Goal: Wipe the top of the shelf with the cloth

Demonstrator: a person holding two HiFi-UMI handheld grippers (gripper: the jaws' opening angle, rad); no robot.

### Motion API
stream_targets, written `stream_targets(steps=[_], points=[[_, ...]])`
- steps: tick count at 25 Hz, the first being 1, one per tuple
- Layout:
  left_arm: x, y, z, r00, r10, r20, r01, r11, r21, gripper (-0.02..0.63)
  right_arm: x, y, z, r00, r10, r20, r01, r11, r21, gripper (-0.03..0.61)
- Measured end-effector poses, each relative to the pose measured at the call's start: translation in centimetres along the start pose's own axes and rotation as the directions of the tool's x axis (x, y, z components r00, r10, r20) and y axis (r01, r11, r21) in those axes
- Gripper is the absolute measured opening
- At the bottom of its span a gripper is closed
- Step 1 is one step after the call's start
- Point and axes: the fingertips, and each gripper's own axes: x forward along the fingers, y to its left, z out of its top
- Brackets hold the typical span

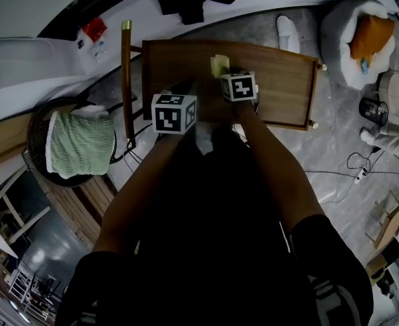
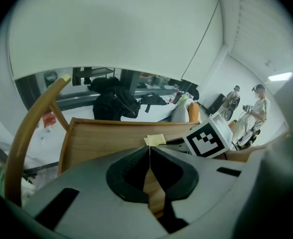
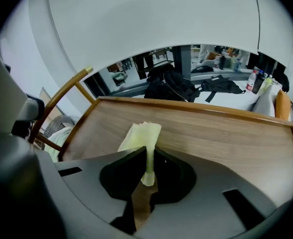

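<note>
The right tool (image 3: 147, 156) pinches an edge of the cloth (image 3: 140, 135) on the shelf (image 3: 216, 128). It looks soft and light and will likely bunch. The left tool (image 2: 149, 158) is clenched, empty.

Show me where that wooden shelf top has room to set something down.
The brown wooden shelf top is bare right of the yellow cloth, out to its raised rim. Its near left is crowded: the right claw pinches the cloth, the shut left claw beside it.
</note>
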Motion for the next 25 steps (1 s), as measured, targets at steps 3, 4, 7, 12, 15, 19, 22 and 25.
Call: stream_targets(steps=[3,4,7,12,15,19,22,25], points=[[1.6,-1.7,-0.3,1.000,-0.002,-0.016,0.002,1.000,0.005,0.014,-1.1,-2.3,-0.7,1.000,-0.018,0.005,0.018,1.000,0.011,0.044],[2.1,-2.3,-0.4,1.000,-0.003,-0.021,0.004,1.000,0.011,0.014,-1.5,-3.0,-1.0,1.000,-0.022,0.008,0.022,1.000,0.013,0.044],[3.2,-4.2,-0.4,0.999,-0.014,-0.031,0.015,1.000,0.026,0.014,-2.5,-5.0,-1.4,0.999,-0.029,0.023,0.029,0.999,0.016,0.044],[5.1,-7.3,-0.7,0.998,-0.038,-0.050,0.040,0.998,0.055,0.014,-3.9,-8.3,-2.5,0.998,-0.055,0.028,0.054,0.998,0.034,0.044],[6.1,-9.3,-0.9,0.997,-0.047,-0.059,0.051,0.997,0.063,0.014,-5.6,-10.5,-2.6,0.996,-0.083,0.039,0.082,0.996,0.029,0.044],[7.4,-11.9,-0.9,0.996,-0.067,-0.066,0.072,0.994,0.077,0.014,-6.9,-13.5,-3.7,0.994,-0.101,0.037,0.099,0.994,0.043,0.044],[8.3,-13.6,-1.0,0.994,-0.082,-0.068,0.087,0.992,0.088,0.014,-7.7,-15.9,-4.7,0.992,-0.125,0.030,0.123,0.990,0.065,0.044],[8.9,-15.1,-1.2,0.993,-0.093,-0.072,0.100,0.990,0.095,0.014,-8.4,-18.0,-5.8,0.991,-0.134,0.024,0.131,0.986,0.103,0.044]])
